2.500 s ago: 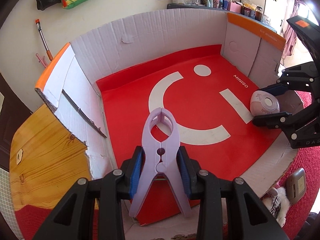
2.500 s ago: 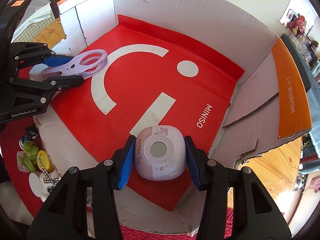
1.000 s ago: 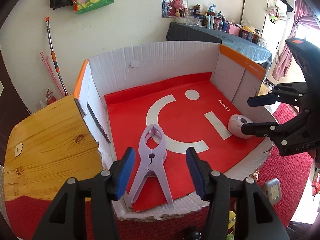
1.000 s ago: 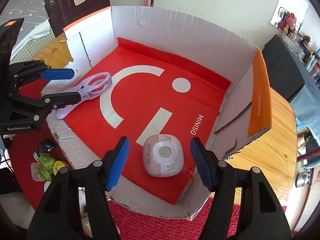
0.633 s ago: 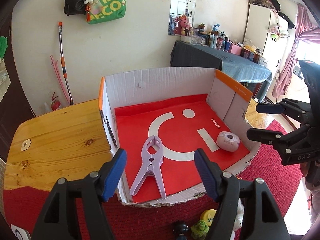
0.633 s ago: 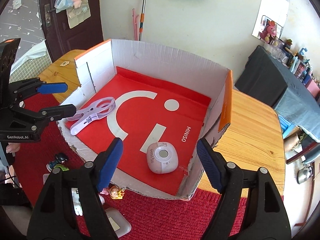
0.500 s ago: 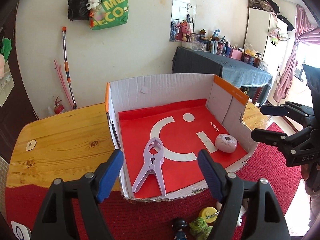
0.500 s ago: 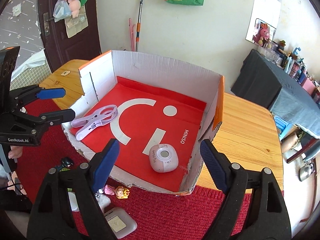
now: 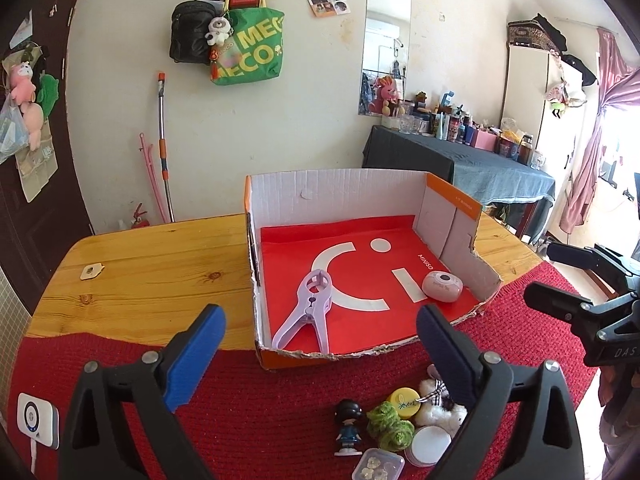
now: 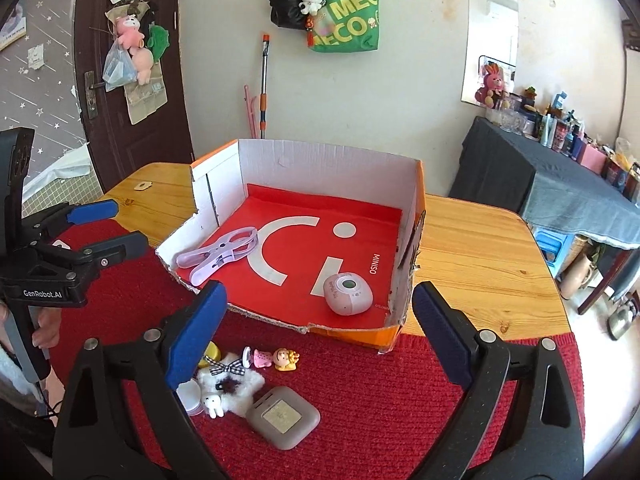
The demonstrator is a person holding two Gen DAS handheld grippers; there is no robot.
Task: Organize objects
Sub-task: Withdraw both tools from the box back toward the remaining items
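left wrist view: two items boxed, more waiting on the red mat

left gripper [image 9: 320, 338] and right gripper [image 10: 318, 312] both empty, jaws opening; lilac clip [image 9: 310, 312] lies near-left in the cardboard box [image 9: 340, 190], pink round gadget [image 9: 443, 287] at its right; figurine [image 9: 349, 426], plush [image 10: 232, 386], grey case [image 10: 283, 416] and small tubs remain on the near mat, apparently unsorted

In the one cardboard box [image 9: 352, 196]: one lilac clip [image 9: 310, 312] and one pink gadget [image 9: 442, 286]. In front of the box: one doll [image 9: 348, 426], one grey case [image 10: 283, 417].
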